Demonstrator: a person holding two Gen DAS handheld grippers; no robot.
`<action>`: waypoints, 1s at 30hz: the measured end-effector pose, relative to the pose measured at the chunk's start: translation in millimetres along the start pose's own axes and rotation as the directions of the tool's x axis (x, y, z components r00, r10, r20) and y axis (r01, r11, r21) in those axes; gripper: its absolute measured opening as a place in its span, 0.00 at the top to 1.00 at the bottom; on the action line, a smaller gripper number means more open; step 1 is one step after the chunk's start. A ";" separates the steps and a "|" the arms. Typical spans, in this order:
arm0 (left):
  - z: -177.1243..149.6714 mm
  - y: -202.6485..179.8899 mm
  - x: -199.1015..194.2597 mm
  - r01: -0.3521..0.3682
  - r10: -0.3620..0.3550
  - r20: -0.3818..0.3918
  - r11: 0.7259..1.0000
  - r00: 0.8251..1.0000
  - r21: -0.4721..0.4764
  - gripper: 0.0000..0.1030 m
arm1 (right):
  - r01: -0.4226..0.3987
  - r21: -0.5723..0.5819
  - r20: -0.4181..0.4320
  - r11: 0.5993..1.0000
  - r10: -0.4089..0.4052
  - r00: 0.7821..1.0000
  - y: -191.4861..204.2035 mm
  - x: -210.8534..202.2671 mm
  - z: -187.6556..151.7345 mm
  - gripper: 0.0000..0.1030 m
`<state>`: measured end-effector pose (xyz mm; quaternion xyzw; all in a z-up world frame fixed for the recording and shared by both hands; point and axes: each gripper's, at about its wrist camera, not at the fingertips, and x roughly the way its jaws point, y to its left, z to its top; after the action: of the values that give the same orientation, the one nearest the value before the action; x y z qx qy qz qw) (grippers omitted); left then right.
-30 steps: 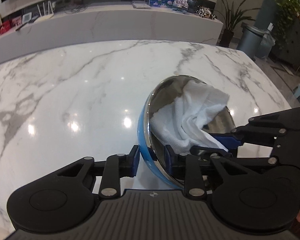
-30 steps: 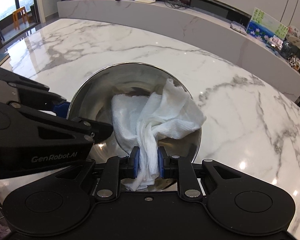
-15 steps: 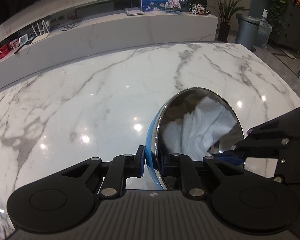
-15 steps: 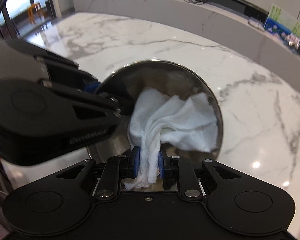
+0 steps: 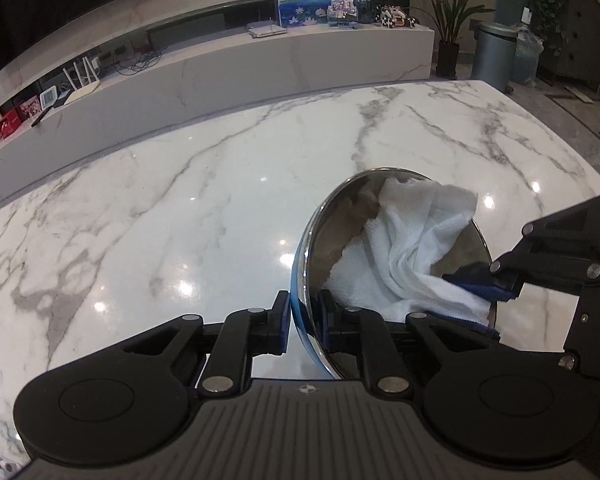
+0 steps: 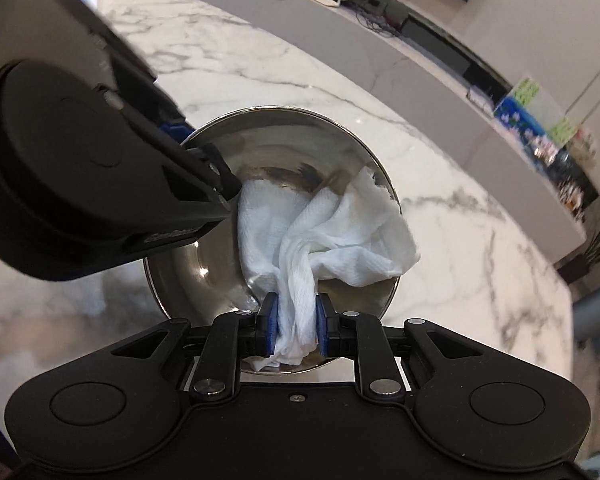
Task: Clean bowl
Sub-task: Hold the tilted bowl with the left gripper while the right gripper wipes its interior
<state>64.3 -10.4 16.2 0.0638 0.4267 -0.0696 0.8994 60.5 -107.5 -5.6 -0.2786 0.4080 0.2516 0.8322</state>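
Note:
A steel bowl with a blue outside is held tilted above the marble table, its mouth turned to the right. My left gripper is shut on the bowl's near rim, one finger outside and one inside. A crumpled white cloth lies pressed against the bowl's inside. From the right, my right gripper reaches in, shut on the cloth's bunched end. In the right wrist view the cloth spreads across the bowl from my right gripper, and my left gripper clamps the upper left rim.
The white marble table stretches ahead and left under the bowl. Behind it runs a long marble counter with a picture, a router and small items. A grey bin and a plant stand on the floor at the far right.
The bowl has tilted and turned in my left gripper while the cloth has swept across its inside, now spread toward the far rim. Both grips have stayed shut.

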 end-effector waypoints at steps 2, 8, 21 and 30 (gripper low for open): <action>-0.1 2.7 0.3 0.014 -0.014 -0.001 1.000 1.000 -0.020 0.83 | -0.019 0.031 0.001 0.999 0.019 1.000 -5.0 0.5 -1.2 0.84; -5.6 11.3 3.4 0.057 -0.058 -0.004 0.991 0.998 -0.122 0.69 | -0.038 0.089 0.022 0.995 0.036 0.999 -6.4 4.6 -4.0 0.84; -27.0 25.7 6.2 0.145 -0.153 -0.015 0.961 0.988 -0.235 0.80 | -0.088 0.171 0.050 0.981 0.080 0.996 -10.3 11.8 -4.8 0.84; -19.9 15.7 8.6 0.126 -0.135 -0.043 0.976 0.990 -0.177 0.81 | -0.070 0.148 0.047 0.987 0.063 0.997 -11.2 10.1 -7.5 0.84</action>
<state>57.4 7.9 -2.1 -0.0410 0.4591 -0.0893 0.8830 69.2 -118.6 -14.8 -0.1964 0.4171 0.2538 0.8503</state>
